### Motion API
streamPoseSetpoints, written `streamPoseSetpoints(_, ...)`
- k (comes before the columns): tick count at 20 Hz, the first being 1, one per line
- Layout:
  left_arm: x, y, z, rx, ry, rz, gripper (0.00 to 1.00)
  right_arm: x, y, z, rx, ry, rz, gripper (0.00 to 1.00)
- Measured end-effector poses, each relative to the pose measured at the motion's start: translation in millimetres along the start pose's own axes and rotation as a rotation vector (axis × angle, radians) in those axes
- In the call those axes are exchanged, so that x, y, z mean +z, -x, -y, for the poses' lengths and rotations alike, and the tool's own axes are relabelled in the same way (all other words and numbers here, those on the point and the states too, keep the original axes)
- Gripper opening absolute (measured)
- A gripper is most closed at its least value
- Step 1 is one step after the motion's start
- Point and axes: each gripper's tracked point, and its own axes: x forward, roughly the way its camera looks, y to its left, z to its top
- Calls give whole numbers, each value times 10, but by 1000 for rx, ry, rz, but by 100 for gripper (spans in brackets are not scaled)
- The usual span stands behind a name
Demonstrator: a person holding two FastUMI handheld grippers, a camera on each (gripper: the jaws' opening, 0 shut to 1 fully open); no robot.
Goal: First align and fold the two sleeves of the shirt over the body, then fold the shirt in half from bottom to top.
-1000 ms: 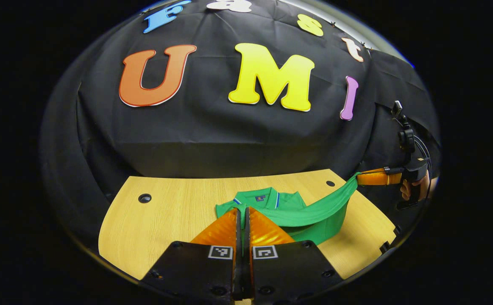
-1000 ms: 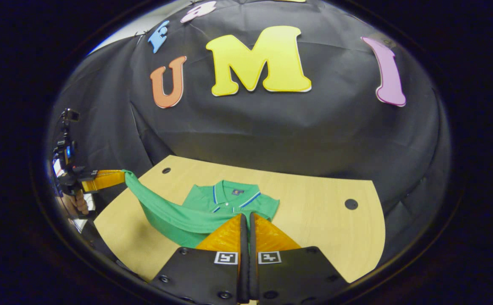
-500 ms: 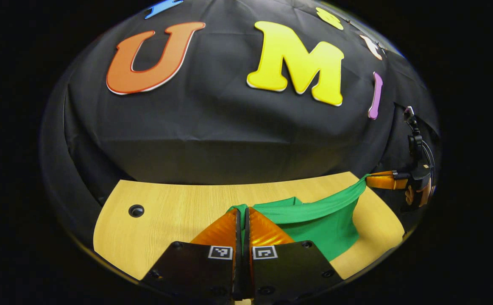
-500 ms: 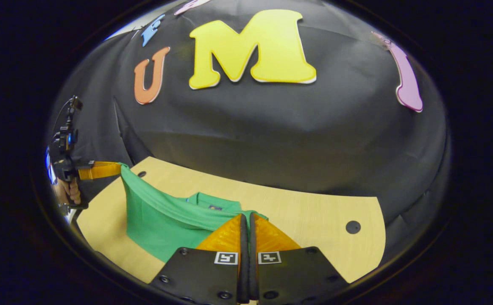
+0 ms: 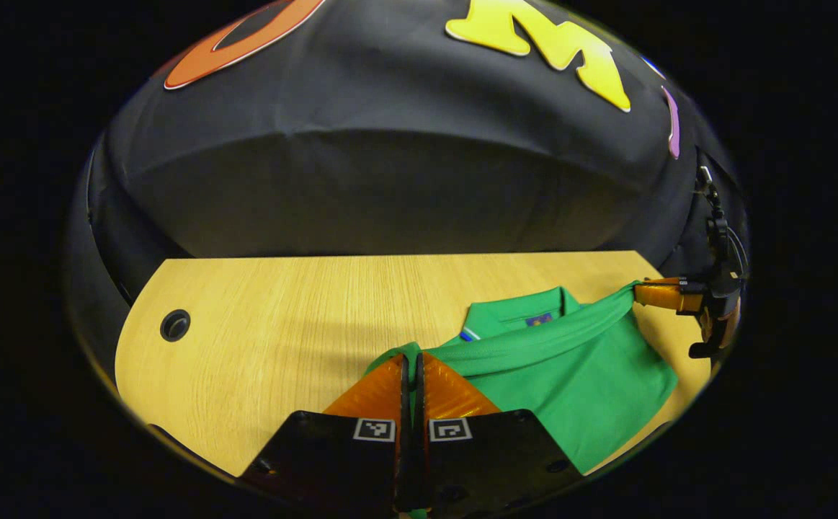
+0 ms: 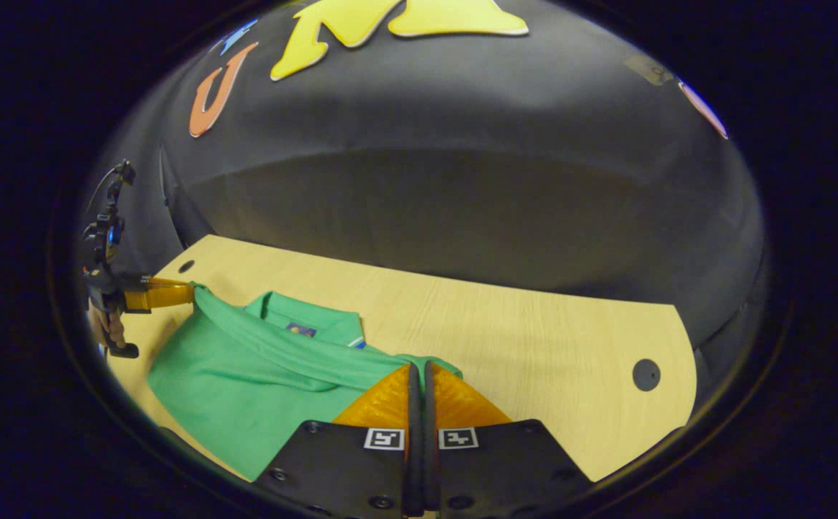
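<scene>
Shirt heading: the green shirt (image 5: 577,375) lay on the wooden table (image 5: 282,303) with its collar (image 5: 519,317) toward the booth's black wall and its hem raised between my two tools. In my right gripper view the collar (image 6: 303,321) pointed the same way.
Long axis: the lifted hem (image 5: 534,339) ran as a taut band crosswise, from one tool to the other, across the body's length.
My left gripper (image 5: 411,360): fingers were pressed together, with green cloth pinched between them at one hem corner.
My right gripper (image 6: 419,369): fingers were together too, clamped on the other corner of the shirt (image 6: 246,375).
Across the table: from the left gripper view I saw my right gripper (image 5: 638,292) at the far end of the band, my hand (image 5: 718,324) behind it; from the right gripper view, the left gripper (image 6: 188,294) likewise, held by my other hand (image 6: 105,328).
Edges: the shirt sat near the table's front edge; the far edge met the wall cloth.
Open room: bare wood stretched beyond the collar and out to the side, to a round cable hole (image 5: 175,325).
Look of the shirt: plain green, striped collar trim, a small dark neck label (image 6: 296,330); the sleeves I couldn't make out.
</scene>
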Motion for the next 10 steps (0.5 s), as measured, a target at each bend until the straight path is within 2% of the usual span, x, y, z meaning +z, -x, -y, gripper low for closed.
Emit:
streamPoseSetpoints(3, -125, -18, 18, 15, 4, -42, 5, -96, -77, 24, -33, -8, -31, 4)
streamPoseSetpoints(5, -71, 30, 22, 33, 24, -26, 10, -77, -42, 17, -43, 1, -33, 10)
streamPoseSetpoints(6, -44, 71, 25, 41, 30, -19, 17, -56, -10, 33, -55, 7, -29, 8)
streamPoseSetpoints(7, -40, 134, 31, 50, 31, -23, 23, -6, 47, 46, -66, 3, -15, 12)
streamPoseSetpoints(8, -17, 201, 29, 63, 32, -22, 44, 55, 112, 49, -75, -5, 3, 14)
streamPoseSetpoints(10, 115, 400, 5, 88, 53, 9, 84, 167, 349, -1, -70, -21, 31, 44)
